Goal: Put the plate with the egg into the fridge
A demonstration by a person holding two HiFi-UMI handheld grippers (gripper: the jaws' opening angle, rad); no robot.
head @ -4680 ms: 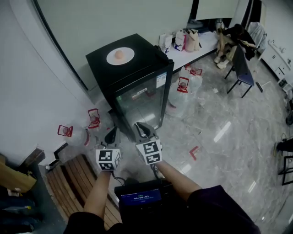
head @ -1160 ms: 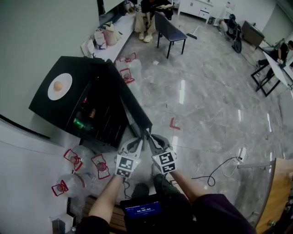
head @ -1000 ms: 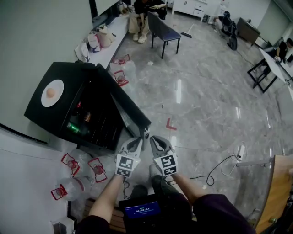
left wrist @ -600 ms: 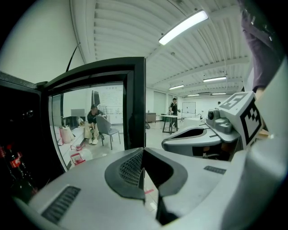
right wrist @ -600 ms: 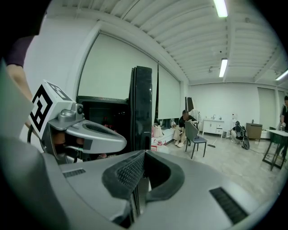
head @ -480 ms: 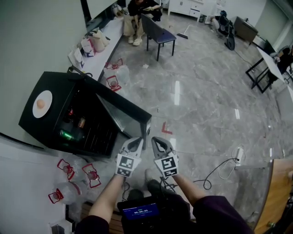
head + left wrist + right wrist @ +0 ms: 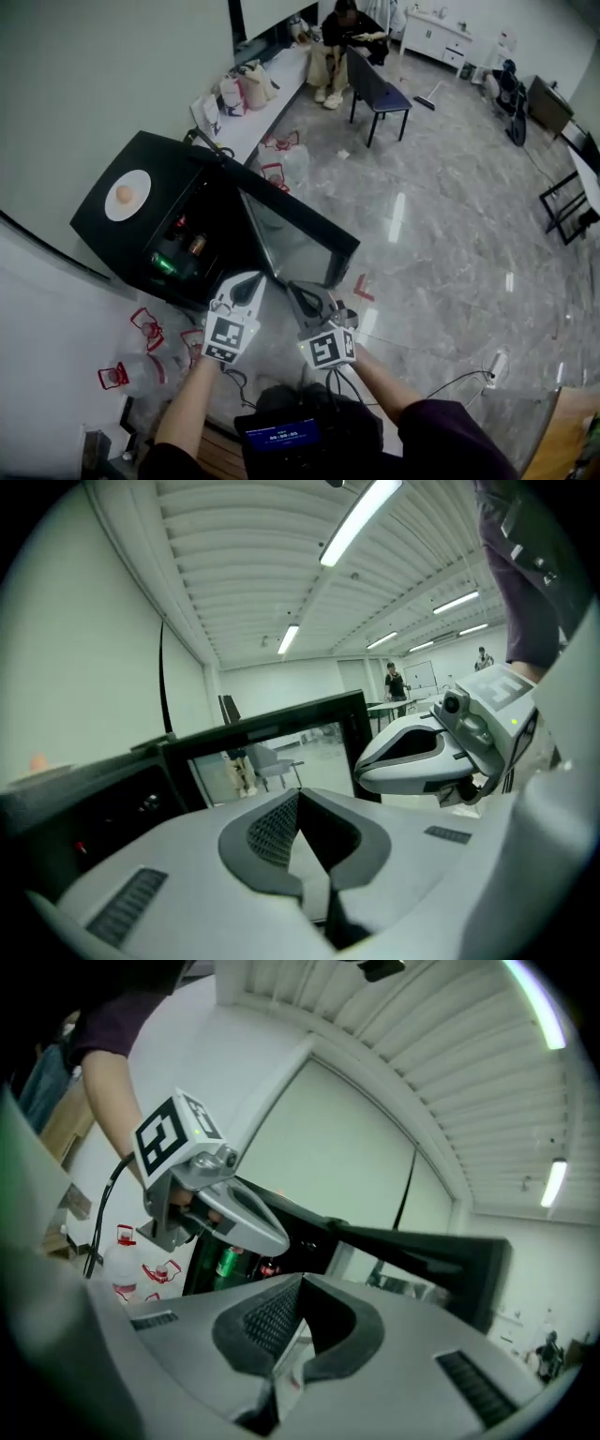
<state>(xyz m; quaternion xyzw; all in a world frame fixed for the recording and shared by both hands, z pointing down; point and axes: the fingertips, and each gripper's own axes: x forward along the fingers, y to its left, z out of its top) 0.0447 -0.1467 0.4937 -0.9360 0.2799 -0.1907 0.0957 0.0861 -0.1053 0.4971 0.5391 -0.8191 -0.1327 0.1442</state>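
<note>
A white plate (image 7: 128, 195) with a tan egg (image 7: 125, 194) sits on top of the black fridge (image 7: 155, 173) at the left of the head view. The fridge's glass door (image 7: 302, 236) stands wide open, with cans on the shelves inside (image 7: 178, 253). Both grippers hover side by side in front of the opening, below the door. My left gripper (image 7: 250, 280) (image 7: 298, 795) is shut and holds nothing. My right gripper (image 7: 294, 289) (image 7: 302, 1284) is also shut and empty. Each gripper view shows the other gripper beside it and the door frame (image 7: 281, 714) beyond.
Water jugs with red handles (image 7: 141, 325) stand on the floor left of the fridge. A low bench with bags (image 7: 246, 89) runs along the wall behind it. A seated person (image 7: 339, 33) and a blue chair (image 7: 380, 94) are farther back. A red tape mark (image 7: 364, 287) is on the floor.
The fridge door, shut in the oldest frame, now stands open. Over the last second both grippers have risen and shifted left toward the opening, and the right one has rolled.
</note>
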